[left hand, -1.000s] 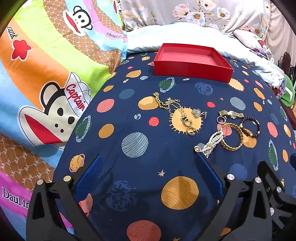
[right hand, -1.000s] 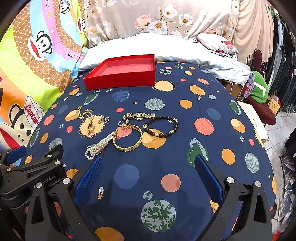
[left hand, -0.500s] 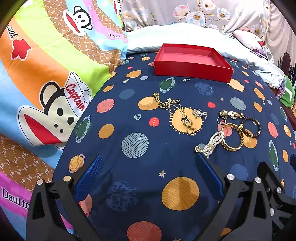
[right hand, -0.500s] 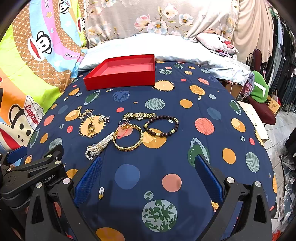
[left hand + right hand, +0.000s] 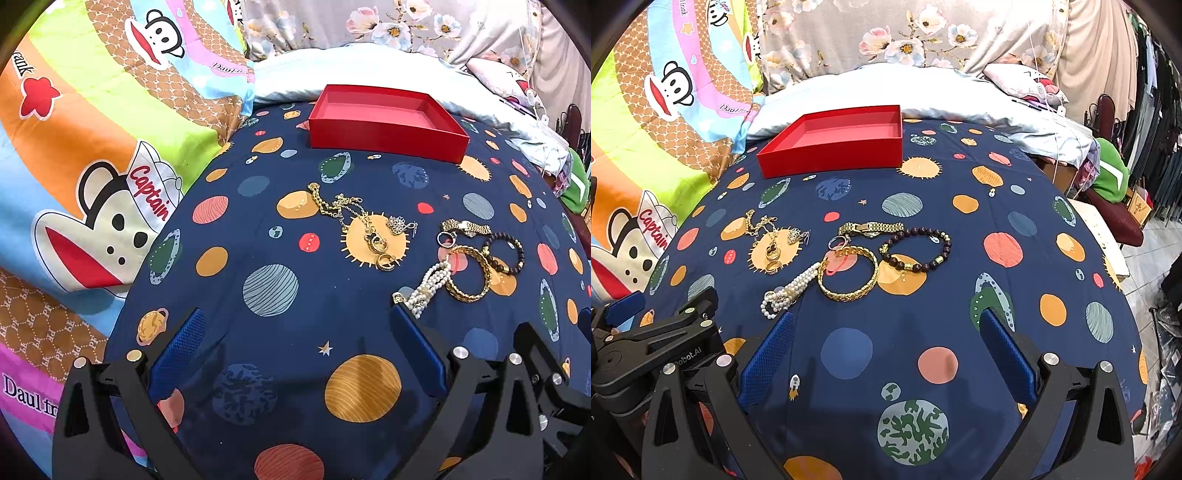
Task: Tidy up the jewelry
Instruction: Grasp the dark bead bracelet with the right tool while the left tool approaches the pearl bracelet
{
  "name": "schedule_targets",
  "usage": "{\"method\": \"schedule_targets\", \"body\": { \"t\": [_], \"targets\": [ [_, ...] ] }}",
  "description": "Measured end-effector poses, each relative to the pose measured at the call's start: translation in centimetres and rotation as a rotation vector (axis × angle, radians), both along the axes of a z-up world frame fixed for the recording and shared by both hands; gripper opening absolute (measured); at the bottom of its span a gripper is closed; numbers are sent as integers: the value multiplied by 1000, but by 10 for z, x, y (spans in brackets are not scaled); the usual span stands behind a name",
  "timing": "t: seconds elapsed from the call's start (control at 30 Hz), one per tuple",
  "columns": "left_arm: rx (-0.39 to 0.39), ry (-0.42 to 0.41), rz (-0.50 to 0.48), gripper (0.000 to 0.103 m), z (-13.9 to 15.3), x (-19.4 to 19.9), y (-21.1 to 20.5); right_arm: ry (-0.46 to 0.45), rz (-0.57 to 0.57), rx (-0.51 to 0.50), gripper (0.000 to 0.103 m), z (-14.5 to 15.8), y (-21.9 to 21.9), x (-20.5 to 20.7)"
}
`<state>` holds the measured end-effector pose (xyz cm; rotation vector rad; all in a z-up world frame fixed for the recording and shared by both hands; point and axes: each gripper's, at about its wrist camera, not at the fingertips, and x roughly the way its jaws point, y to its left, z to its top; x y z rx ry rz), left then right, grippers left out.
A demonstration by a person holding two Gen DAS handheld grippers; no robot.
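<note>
A bed under a navy planet-print sheet (image 5: 1015,206) carries everything; planets read "MARS" and "SATURN". Along its left edge lies one striped cartoon-monkey quilt (image 5: 92,155), lettered "Captain" and "Daul fr…". At the far edge, against a pale pillow (image 5: 886,88), sits one red box (image 5: 834,146), open-topped with nothing inside it.

Near the middle of the bed the jewelry lies in two loose groups, well apart from the box. The left group is a tangle of gold chains (image 5: 340,206) with rings and a small sparkly charm over a sun print. The right group holds one gold bangle (image 5: 849,273), one dark bead bracelet (image 5: 918,251), one gold watch (image 5: 870,229), one silver ring (image 5: 835,242) and one pearl strand (image 5: 790,291), which touches the bangle.

Bare sheet spreads toward the near and right edges.

The left hand-held gripper (image 5: 295,347) and the right hand-held gripper (image 5: 886,347) each hover with jaws wide, holding nothing; "obot.AI" is printed on the left one's body.
</note>
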<state>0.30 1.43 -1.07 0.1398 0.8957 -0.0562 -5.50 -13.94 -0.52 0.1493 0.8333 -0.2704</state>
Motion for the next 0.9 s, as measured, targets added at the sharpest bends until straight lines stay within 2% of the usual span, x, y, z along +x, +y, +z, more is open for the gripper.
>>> {"method": "schedule_targets", "body": {
  "t": [0.37,0.8,0.9],
  "targets": [
    [-47,25,8,97,-9,13,7,11,-1,12,98,-9,-3,7],
    [-70,37,58,97,-16,62,22,32,-31,-2,98,-22,-30,31],
    [-70,41,61,97,-18,70,21,31,-50,2,93,-24,-43,43]
  ]
}}
